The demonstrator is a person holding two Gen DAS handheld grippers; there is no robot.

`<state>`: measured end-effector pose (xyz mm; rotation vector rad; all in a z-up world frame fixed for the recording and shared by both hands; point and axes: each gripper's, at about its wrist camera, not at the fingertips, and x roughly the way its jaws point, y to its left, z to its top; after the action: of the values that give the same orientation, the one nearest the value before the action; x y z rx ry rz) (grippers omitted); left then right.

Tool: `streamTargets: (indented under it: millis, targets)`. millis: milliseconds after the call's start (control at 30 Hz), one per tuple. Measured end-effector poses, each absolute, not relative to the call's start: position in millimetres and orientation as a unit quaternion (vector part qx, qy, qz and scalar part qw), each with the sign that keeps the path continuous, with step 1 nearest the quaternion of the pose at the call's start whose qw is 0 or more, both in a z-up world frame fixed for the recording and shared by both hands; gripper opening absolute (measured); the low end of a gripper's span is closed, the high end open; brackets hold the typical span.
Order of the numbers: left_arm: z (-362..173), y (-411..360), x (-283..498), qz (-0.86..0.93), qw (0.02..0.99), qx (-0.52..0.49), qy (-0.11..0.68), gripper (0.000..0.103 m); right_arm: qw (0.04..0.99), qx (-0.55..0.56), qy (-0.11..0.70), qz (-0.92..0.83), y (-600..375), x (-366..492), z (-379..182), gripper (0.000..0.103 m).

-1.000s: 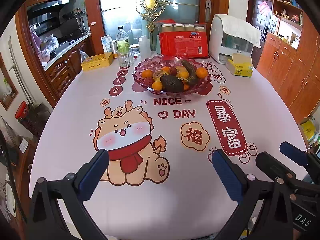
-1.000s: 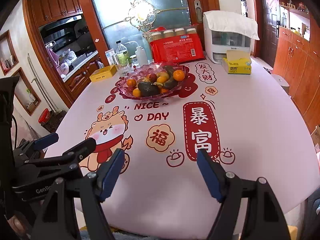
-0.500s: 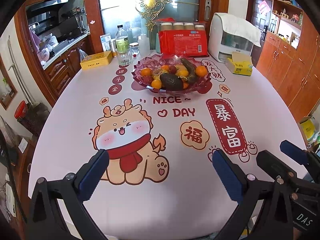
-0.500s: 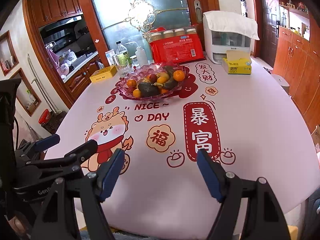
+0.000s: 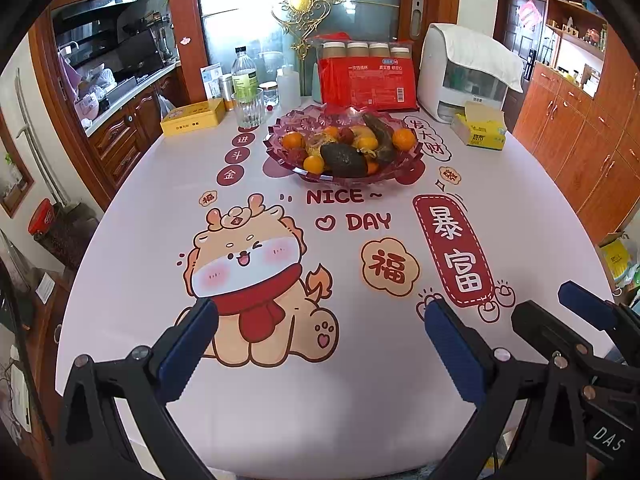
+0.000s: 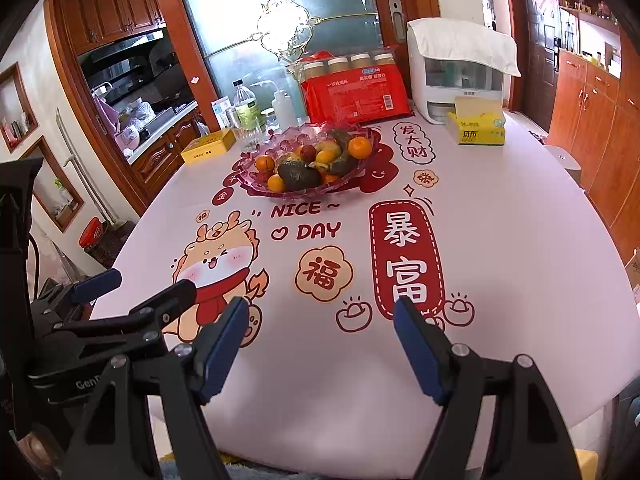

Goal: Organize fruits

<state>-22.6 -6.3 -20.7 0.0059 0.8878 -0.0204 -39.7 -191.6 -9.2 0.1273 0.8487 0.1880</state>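
The left gripper (image 5: 318,344) is held with its blue pads wide apart, and nothing is gripped between them. The right gripper (image 6: 320,344) is spread in the same way and is empty too. Both are kept above the near edge of the printed tablecloth (image 5: 360,400). The fruits are found in a pink glass bowl (image 5: 280,146) at 12 o'clock, well apart from both grippers. An avocado (image 5: 343,158) is laid at its front, beside an orange (image 5: 313,164). A yellow tissue box (image 5: 480,130) is seen at 1 o'clock.
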Motion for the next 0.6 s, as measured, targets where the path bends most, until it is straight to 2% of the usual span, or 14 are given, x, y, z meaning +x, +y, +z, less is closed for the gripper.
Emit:
streamTargets:
  millis: [600]
  targets:
    - [-19.9,-6.1,-21.6,-0.010,0.903,0.003,0.430,0.102,0.905,0.062,0.412,0.091,-192.1,-39.1,-9.9,0.075]
